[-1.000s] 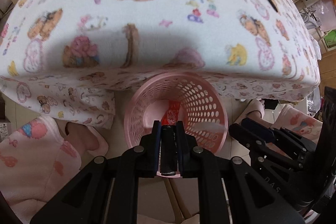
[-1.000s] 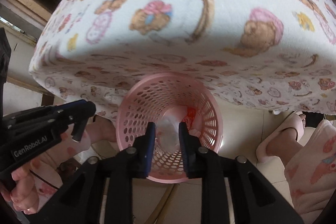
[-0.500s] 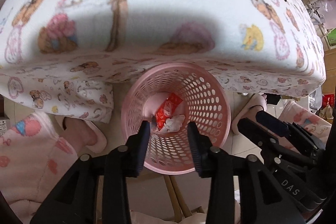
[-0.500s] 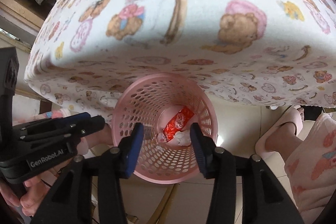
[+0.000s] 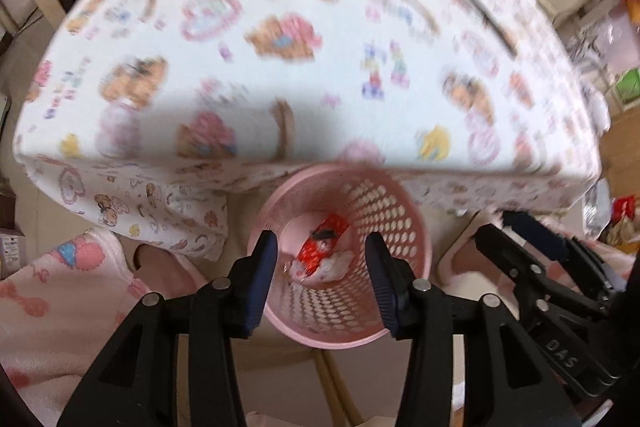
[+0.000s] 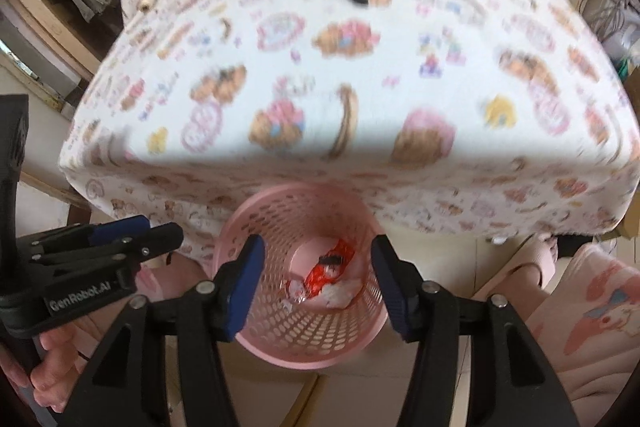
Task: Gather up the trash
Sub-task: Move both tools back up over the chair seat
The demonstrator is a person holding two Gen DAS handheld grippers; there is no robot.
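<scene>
Both grippers spread wide

The black left gripper [image 5: 320, 261] and black right gripper [image 6: 318, 263], blue-padded, sit side by side, jaws apart, gripping nothing.

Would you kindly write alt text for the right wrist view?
The open right gripper hangs over a pink perforated plastic basket holding a red wrapper and crumpled white paper. Behind it is a table under a bear-print cloth, and the left gripper shows at left.
</scene>
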